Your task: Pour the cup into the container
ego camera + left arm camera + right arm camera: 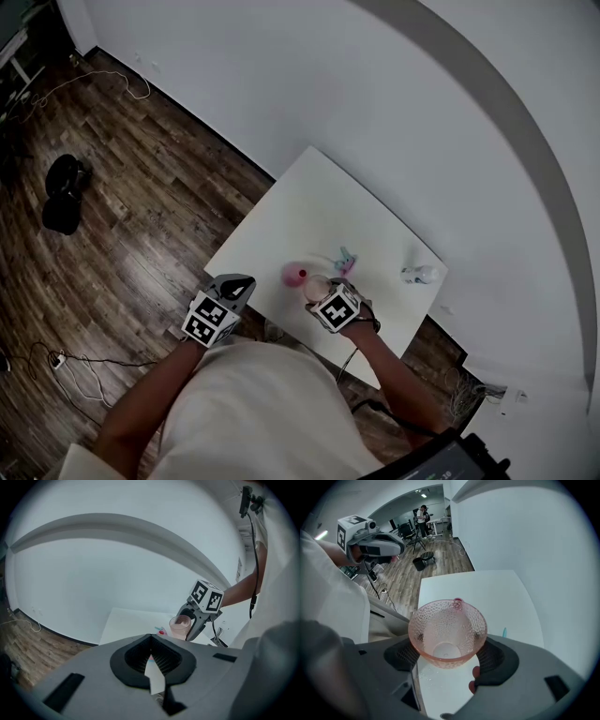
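Note:
My right gripper point(448, 654) is shut on a pink dimpled see-through cup point(447, 632), held upright just above the white table point(487, 592); the cup looks empty. The cup point(316, 287) hangs in the right gripper point(330, 298) right beside a small pink container point(295, 273) near the table's front edge. Only a sliver of that container point(458, 602) shows behind the cup's rim. My left gripper point(232, 289) floats off the table's left corner, jaws together with nothing in them. In the left gripper view, the left gripper point(151, 645) faces the cup point(180, 626).
A teal and pink item point(345, 261) lies just beyond the cup, and a small white object point(419, 274) sits near the table's right edge. Droplets point(425, 674) wet the table under the cup. Wood floor with cables point(84, 366) and a black bag point(64, 192) lies left.

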`<state>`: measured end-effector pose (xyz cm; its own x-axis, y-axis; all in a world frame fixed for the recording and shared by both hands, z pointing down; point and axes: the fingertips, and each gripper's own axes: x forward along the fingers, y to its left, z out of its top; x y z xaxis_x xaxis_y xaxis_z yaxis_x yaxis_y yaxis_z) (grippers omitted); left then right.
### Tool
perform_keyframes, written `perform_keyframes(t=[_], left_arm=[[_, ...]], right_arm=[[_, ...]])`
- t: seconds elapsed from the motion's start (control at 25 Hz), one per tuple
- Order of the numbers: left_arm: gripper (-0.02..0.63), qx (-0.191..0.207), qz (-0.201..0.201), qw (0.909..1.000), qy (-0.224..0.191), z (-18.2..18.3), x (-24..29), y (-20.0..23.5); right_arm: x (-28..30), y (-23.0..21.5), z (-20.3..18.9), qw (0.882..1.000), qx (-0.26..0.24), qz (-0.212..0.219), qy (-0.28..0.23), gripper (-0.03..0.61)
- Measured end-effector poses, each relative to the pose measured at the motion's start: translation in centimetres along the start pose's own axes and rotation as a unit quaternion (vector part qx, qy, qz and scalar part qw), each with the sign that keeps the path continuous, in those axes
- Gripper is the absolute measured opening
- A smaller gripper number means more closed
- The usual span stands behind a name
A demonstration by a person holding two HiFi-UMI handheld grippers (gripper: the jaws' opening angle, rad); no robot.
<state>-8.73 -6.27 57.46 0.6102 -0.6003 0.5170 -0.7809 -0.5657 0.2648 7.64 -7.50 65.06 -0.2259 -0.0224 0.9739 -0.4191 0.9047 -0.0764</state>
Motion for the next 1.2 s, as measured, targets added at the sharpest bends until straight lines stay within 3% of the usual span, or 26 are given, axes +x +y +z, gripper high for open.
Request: perform_keyframes(t=[1.2], left_arm=[[0.011, -0.025, 0.003, 0.9997, -0.005, -1.4, 0.3, 1.1]], right_arm=[[1.9, -1.3, -0.2, 0.994, -0.021, 0.036, 0.101, 0.365]])
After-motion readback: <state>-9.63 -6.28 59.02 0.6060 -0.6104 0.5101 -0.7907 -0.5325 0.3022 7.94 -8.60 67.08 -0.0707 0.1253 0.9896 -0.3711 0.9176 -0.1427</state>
